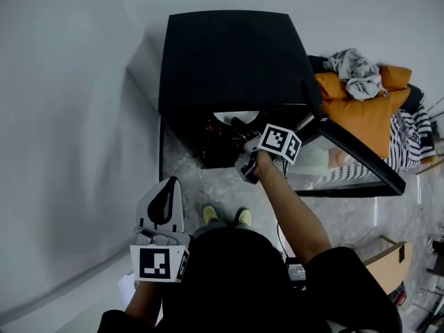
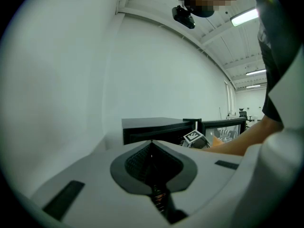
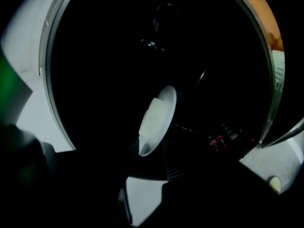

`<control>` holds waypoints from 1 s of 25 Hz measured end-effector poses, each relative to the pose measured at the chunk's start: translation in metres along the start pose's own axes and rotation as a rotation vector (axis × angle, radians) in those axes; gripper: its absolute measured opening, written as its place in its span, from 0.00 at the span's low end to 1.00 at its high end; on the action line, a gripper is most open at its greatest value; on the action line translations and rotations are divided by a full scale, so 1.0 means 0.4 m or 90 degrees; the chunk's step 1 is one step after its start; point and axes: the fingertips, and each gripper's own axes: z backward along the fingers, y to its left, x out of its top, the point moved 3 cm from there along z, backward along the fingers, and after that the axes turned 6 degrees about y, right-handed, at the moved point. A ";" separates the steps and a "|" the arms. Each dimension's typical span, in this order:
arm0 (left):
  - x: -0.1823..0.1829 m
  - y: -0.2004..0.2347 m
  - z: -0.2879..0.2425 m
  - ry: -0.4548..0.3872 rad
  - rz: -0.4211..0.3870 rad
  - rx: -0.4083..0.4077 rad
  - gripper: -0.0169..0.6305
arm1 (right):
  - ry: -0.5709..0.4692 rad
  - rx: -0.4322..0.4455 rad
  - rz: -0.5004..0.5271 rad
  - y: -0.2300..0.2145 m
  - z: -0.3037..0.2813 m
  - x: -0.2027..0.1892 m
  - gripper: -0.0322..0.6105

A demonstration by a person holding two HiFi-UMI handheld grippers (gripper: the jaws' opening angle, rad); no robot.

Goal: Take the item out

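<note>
A bare pale wall runs along my left and a mottled stone floor lies under my shoes; on it stands the black cabinet, its glass door swung wide to my right, with a heap of orange and grey cloth beyond. As I judge it, the opening is done and the taking out is barely begun; the white plate sits inside the cabinet's mouth, only its near rim catching light, and nothing is out yet. My right tongs are reached into that mouth, tips at the plate; my left tongs hang by my body, closed tip to tip on nothing. What is left, I think: secure the rim, draw the plate clear of the frame, set it down somewhere.

The head view gives the layout, but there the right tips are lost in the cabinet's dark; the right gripper view looks inside and shows the plate edge-on, its lower rim down at my dark jaws, yet it is too dim for me to tell whether they pinch it or merely stand about it. The left gripper view alone shows the ceiling lights and my left jaws pressed together.
</note>
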 end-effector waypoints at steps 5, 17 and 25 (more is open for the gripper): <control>0.009 0.019 -0.005 -0.002 -0.009 0.000 0.04 | 0.001 0.012 -0.045 -0.019 -0.023 0.003 0.28; 0.014 0.007 -0.017 -0.002 -0.021 -0.009 0.04 | -0.021 0.017 -0.119 -0.031 -0.047 0.028 0.28; 0.018 -0.004 -0.024 -0.004 -0.033 -0.016 0.04 | -0.016 0.010 -0.125 -0.038 -0.028 0.028 0.28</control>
